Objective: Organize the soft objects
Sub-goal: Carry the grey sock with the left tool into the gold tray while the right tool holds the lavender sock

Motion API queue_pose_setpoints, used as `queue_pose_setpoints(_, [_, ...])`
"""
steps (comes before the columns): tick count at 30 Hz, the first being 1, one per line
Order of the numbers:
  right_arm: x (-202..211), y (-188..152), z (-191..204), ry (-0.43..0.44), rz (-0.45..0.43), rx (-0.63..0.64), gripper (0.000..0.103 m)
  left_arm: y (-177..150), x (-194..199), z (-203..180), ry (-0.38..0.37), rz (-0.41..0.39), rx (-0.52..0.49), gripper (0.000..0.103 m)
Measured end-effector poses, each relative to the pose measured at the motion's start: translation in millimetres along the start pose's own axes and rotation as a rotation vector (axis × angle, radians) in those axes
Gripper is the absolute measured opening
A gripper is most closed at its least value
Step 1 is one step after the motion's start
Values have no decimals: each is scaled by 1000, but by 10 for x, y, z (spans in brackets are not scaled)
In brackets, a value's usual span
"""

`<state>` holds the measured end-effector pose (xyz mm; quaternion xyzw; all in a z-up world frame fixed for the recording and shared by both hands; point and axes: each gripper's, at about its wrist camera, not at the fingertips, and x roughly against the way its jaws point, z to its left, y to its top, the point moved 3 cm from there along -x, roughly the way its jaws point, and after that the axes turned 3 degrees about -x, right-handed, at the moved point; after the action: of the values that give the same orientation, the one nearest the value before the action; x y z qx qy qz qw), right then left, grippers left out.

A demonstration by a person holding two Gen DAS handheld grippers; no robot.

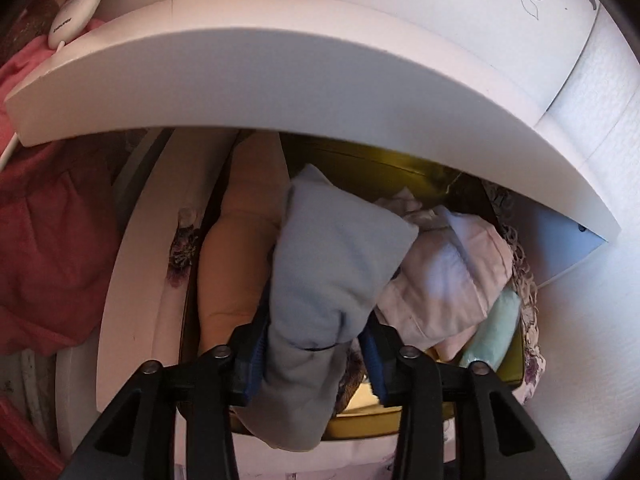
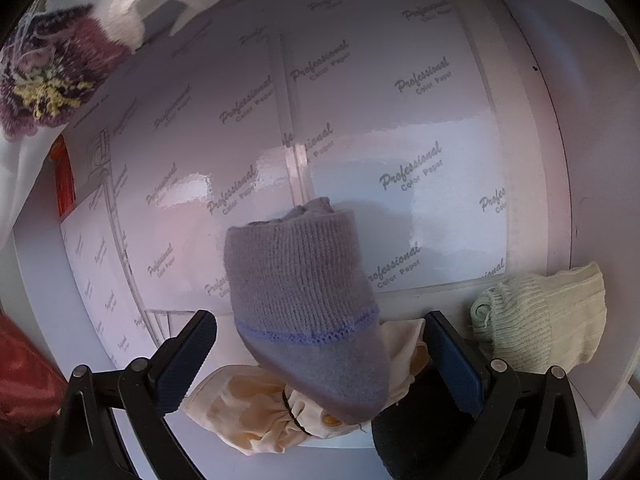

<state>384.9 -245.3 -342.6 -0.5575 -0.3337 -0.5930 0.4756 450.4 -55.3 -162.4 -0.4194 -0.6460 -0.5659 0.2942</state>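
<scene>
Left gripper (image 1: 316, 356): standing part open around a pale blue cloth (image 1: 340, 248); left pad touching it, right pad just clear.
Pale blue cloth: hanging over a yellow bin (image 1: 360, 412) holding tan, white and mint fabrics.
Right gripper (image 2: 320, 356): gaping wide, pads pressing nothing.
Grey-purple sock (image 2: 308, 304): lying between those jaws on white printed paper (image 2: 400, 120), a pale green sock (image 2: 548, 320) nearby.

We are looking at a white surface (image 2: 532, 128) covered with glossy sheets of paper (image 2: 360, 160) printed "Professional Color Paper". A pale green ribbed sock (image 2: 548, 316) and a cream cloth bundle (image 2: 248, 412) are lying on it. Under a white shelf (image 1: 280, 76), a yellow-green box (image 1: 400, 168) is holding folded fabrics.
</scene>
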Motion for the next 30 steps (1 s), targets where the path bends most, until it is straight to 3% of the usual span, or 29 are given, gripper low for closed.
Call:
queue_pose_setpoints(4, [1,1,-23,-1,2,3,103,-80,106,6,-2,-17,-6,55])
queue_pose_setpoints(9, [14,24,-29,-1,1,5,103,-255,355,43,6,-55,-13,56])
queue_pose_setpoints(13, [26,21,-45,-2,-2,7,103,-423,621,61,0,-92,-3,65])
queue_pose_setpoints(22, [71,-14,-32,-12,-10,15,103,-895,1073,74,51,-143,-30,65])
queue_pose_setpoints(30, [125,-60,26,-22,-30,25,103,-1261,1132,110,74,-97,-46,65])
